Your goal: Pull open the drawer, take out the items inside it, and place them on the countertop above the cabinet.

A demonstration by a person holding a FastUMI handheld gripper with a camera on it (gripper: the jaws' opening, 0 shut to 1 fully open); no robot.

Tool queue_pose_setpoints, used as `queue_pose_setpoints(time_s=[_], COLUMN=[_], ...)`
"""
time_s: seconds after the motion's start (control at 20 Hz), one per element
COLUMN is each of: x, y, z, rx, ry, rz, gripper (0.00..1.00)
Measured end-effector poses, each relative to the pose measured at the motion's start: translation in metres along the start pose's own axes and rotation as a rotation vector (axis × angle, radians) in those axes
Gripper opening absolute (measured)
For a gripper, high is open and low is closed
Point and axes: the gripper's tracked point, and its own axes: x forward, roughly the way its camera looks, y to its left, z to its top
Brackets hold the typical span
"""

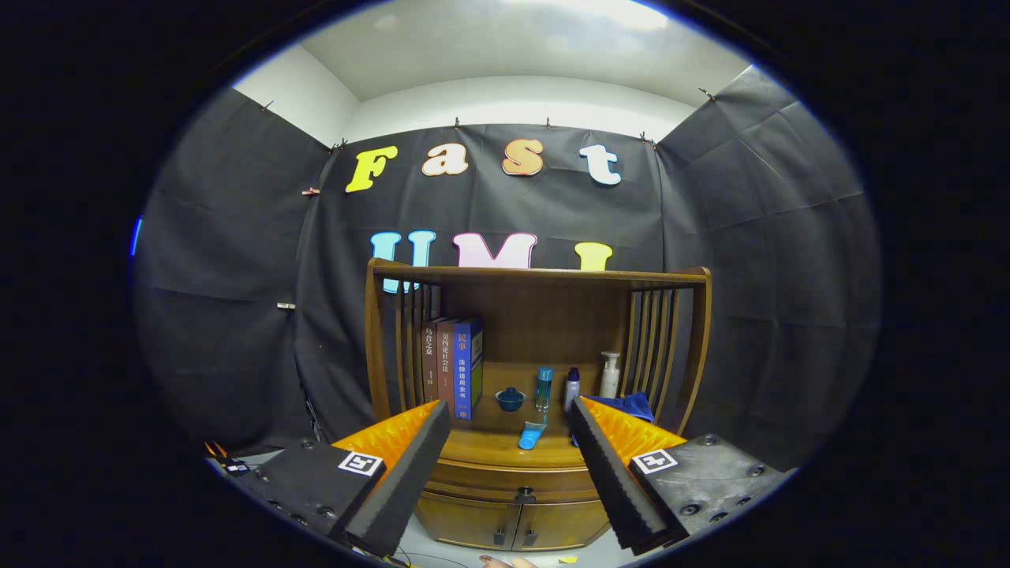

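Two fingers of the gripper (509, 410) spread wide, empty, facing the shut drawer (505, 477); blue tube (532, 435) lies on countertop (489, 446); any pull should go square on the knob (525, 496).

Black cloth (734, 237) drapes the booth on three sides, pinned along its top edge beneath white walls (513, 102) and a pale ceiling (489, 39) lit by an overhead glow. A dark wooden hutch (544, 315) with slatted sides stands against the back cloth. A strip of light floor (410, 544) shows at its foot.
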Motion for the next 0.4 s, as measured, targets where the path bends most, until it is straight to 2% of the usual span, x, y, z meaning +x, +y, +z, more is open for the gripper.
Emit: queue_pose_setpoints(time_s=[0.4], x=[-0.0002], y=[-0.0041], z=[-0.0005], rx=[0.0], ry=[0.004], rz=[-0.007], gripper=[0.99])
